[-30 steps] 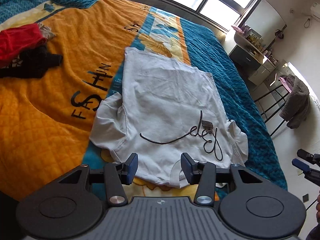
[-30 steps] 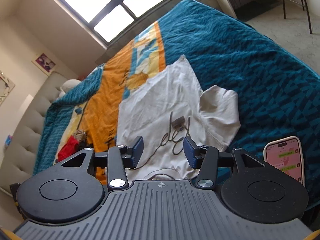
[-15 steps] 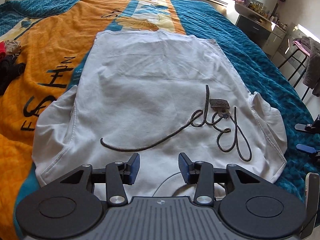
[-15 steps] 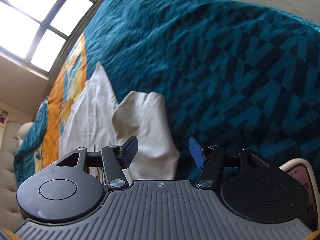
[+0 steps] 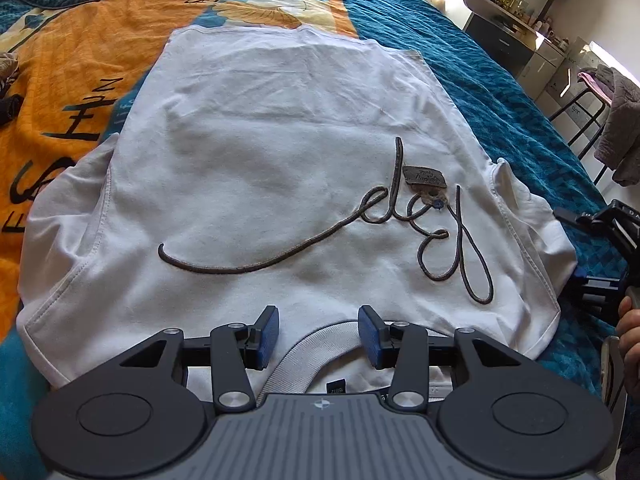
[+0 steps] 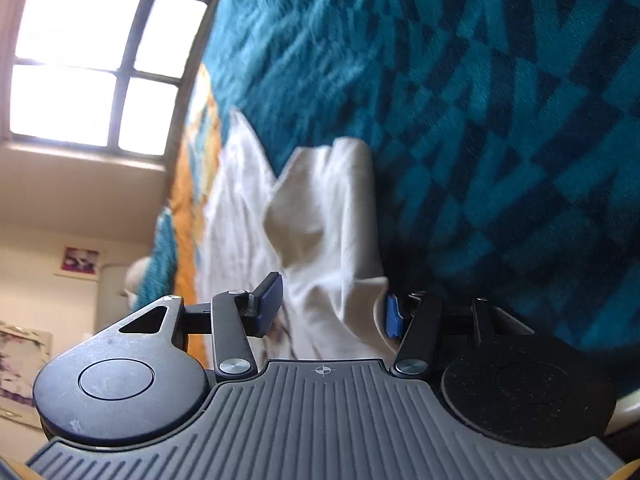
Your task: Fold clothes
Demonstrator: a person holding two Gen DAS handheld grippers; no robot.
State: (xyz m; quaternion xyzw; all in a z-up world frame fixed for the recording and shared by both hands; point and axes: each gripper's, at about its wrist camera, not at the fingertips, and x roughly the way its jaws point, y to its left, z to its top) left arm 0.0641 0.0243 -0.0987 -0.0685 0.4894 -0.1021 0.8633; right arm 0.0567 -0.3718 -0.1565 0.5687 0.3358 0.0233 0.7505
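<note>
A white T-shirt (image 5: 280, 152) with dark script lettering (image 5: 400, 220) and a small brown tag lies flat, front up, on the bed. Its collar (image 5: 316, 340) sits just under my left gripper (image 5: 318, 336), which hovers open above the neckline. In the right wrist view the shirt's right sleeve (image 6: 328, 220) lies crumpled between the fingers of my right gripper (image 6: 332, 308), which stands open with the sleeve hem against its right pad. The right gripper also shows at the left wrist view's right edge (image 5: 600, 256), beside the sleeve.
The bed carries an orange quilt (image 5: 80, 40) with black letters on the left and a teal patterned blanket (image 5: 500, 92) on the right. A stool with clothes (image 5: 616, 120) and a dresser (image 5: 512, 20) stand right of the bed. A hand (image 5: 630, 320) holds the right gripper.
Both grippers dropped lower and closer to the shirt. The left one came down over the collar; the right one closed in on the right sleeve, which now lies between its open fingers.
</note>
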